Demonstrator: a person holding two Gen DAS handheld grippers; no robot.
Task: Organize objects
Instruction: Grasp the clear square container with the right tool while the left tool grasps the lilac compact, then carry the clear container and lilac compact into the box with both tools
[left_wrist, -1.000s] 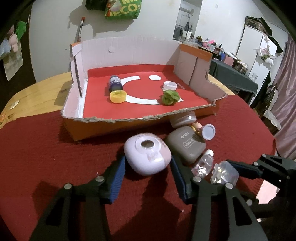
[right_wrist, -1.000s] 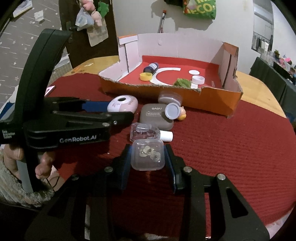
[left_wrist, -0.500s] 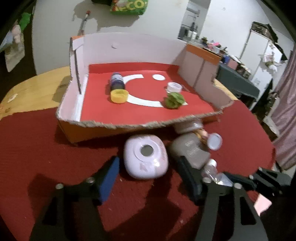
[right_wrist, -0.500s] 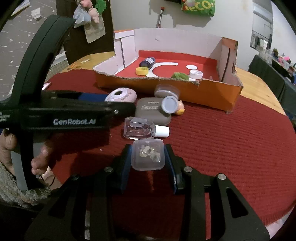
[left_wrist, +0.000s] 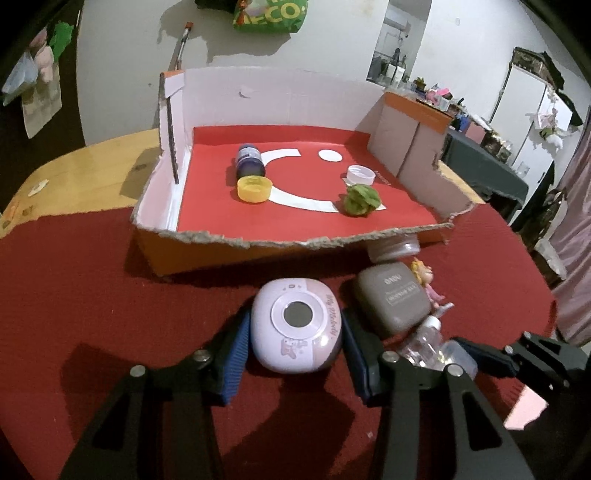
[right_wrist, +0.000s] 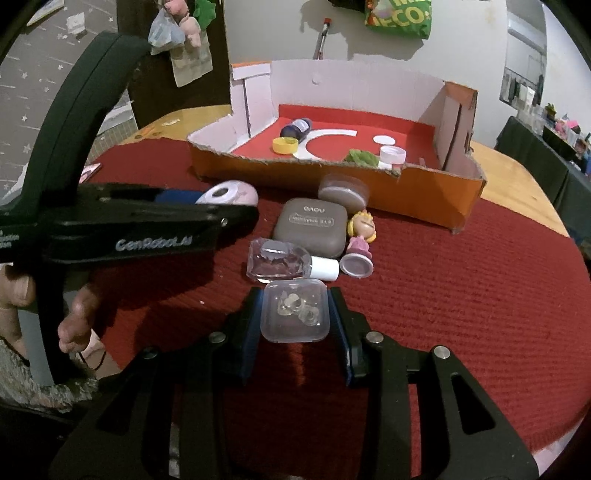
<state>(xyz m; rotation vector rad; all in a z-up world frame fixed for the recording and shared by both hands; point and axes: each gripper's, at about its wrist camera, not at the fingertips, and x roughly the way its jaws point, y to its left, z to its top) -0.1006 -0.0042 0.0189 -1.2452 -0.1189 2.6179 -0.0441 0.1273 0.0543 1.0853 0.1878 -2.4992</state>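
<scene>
pink case (left_wrist: 295, 328) on the red-clothed desk (left_wrist: 92, 295), in front of cardboard box (left_wrist: 221, 254) | left claw (left_wrist: 293, 345) pinching pink case, both pads touching | clear box (right_wrist: 294, 310) pinched in right claw (right_wrist: 294, 317) | grey case (right_wrist: 312, 226), clear bottle (right_wrist: 277, 258), doll (right_wrist: 361, 232) just beyond

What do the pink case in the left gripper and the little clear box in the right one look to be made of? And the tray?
Pink case: apparently hard plastic, smooth with a soft sheen, printed lettering on top.
Clear box: seemingly thin transparent plastic; small pieces inside show through the lid.
Tray: cardboard, judging by its ragged torn front edge; matte red printed floor.
</scene>
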